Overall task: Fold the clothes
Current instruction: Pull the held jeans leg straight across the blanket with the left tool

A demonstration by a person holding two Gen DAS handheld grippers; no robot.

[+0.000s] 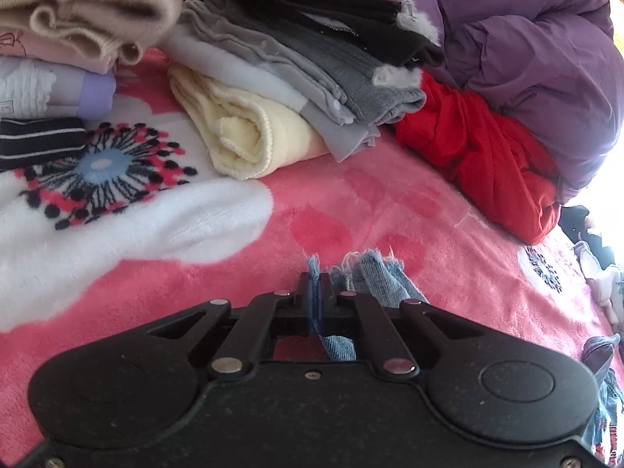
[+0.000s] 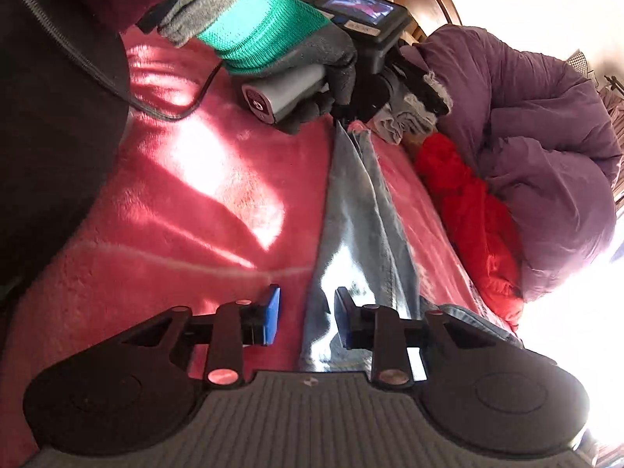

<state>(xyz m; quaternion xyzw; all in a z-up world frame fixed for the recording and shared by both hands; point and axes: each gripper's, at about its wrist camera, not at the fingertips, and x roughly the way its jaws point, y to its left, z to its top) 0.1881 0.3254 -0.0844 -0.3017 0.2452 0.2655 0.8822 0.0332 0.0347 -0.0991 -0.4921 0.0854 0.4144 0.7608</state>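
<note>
Light blue jeans [image 2: 362,210] lie stretched in a long strip across the pink flowered blanket [image 2: 195,241]. In the left wrist view my left gripper [image 1: 315,288] is shut on the frayed hem of the jeans [image 1: 382,277]. From the right wrist view the left gripper [image 2: 347,115] shows at the far end of the strip, held by a gloved hand [image 2: 273,39]. My right gripper [image 2: 308,312] is open at the near end, its blue pads [image 2: 273,312] apart, one to the left of the denim and one over it.
Folded stacks of clothes [image 1: 273,89] stand at the back of the blanket [image 1: 351,202], with more folded piles [image 1: 58,46] at the left. A crumpled red garment [image 1: 487,163] and a purple puffy quilt [image 1: 526,46] lie on the right.
</note>
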